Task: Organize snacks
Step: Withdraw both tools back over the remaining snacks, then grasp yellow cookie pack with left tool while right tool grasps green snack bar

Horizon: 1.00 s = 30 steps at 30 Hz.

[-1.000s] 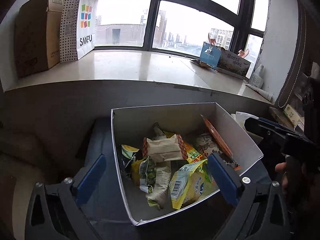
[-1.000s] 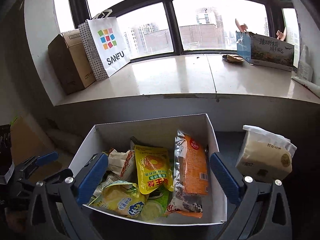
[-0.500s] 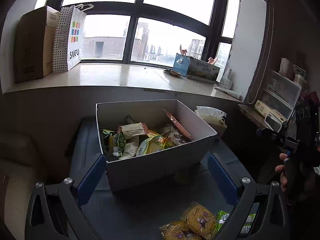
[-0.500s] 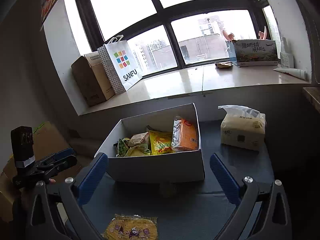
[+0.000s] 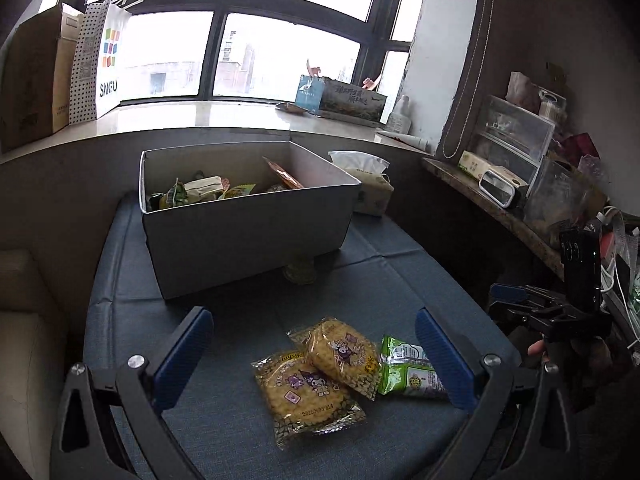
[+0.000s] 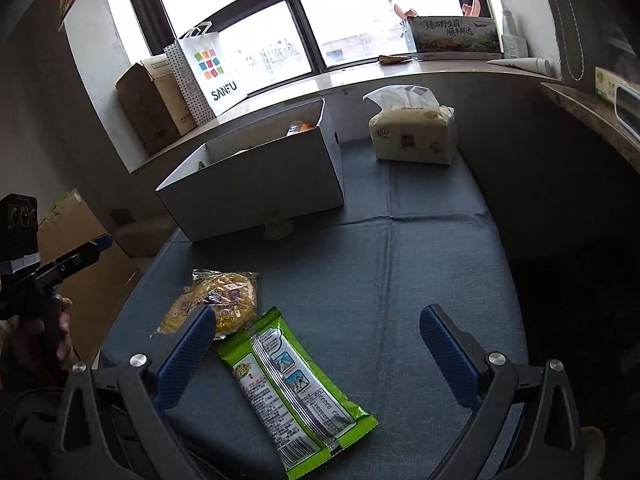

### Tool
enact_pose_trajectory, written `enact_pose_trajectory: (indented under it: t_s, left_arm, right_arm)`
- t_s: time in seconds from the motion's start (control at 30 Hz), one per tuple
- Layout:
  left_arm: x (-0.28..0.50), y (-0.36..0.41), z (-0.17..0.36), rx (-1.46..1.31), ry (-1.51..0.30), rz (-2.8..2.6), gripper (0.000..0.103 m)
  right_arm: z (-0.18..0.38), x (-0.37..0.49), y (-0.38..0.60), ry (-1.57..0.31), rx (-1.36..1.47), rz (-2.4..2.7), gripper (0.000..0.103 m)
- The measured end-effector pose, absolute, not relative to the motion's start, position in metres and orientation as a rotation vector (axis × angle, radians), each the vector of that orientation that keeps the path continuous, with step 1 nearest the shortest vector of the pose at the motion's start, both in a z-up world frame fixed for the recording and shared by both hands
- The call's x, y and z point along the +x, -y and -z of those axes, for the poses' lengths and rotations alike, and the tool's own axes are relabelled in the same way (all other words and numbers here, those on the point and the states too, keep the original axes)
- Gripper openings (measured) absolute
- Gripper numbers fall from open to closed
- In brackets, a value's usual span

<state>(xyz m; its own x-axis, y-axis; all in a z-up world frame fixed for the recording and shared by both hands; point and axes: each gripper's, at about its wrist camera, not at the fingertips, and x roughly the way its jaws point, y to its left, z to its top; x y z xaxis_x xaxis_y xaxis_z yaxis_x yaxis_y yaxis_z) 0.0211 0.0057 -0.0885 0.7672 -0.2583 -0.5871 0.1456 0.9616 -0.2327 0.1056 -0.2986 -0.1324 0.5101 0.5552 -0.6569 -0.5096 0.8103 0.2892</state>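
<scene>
A white box (image 5: 248, 236) (image 6: 260, 188) holding several snack packets stands at the back of a blue cloth table (image 5: 360, 280) (image 6: 400, 264). Two yellow cracker packets (image 5: 320, 368) (image 6: 216, 300) overlap near the front edge, with a green packet (image 5: 404, 368) (image 6: 292, 388) beside them. My left gripper (image 5: 316, 356) hangs open above the cracker packets, holding nothing. My right gripper (image 6: 316, 344) is open over the green packet, also holding nothing. Each gripper appears at the edge of the other's view, held in a hand (image 5: 536, 350) (image 6: 60, 328).
A tissue pack (image 6: 412, 132) (image 5: 368, 188) sits right of the box. A small round object (image 5: 300, 272) (image 6: 278, 228) lies against the box front. The windowsill holds a paper bag (image 6: 208, 72), cardboard box (image 5: 32, 76) and printed box (image 6: 456, 38). A cluttered shelf (image 5: 520, 184) is at right.
Both grippers have pulled back from above the box toward the table's front. The loose cracker and green packets have come into view beneath them. Both stayed open.
</scene>
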Motion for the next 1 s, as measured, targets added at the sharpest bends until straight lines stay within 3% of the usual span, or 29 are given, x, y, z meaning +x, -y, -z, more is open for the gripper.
enact_pose_trajectory:
  t_s: [0.47,0.73,1.0]
  left_arm:
    - [0.091,0.074,0.153,0.252,-0.992,0.482,0.103]
    - [0.124,0.081,0.193,0.3,-1.128,0.478,0.103]
    - [0.12,0.055,0.182,0.105,-1.071,0.485,0.076]
  right_arm:
    - [0.143,0.081,0.284,-0.844,-0.104,-0.655,0.103]
    - [0.15,0.076,0.286,-0.859,-0.117,-0.651,0.103]
    - [0.156,0.076,0.276,-0.875,-0.166,-0.674,0.103]
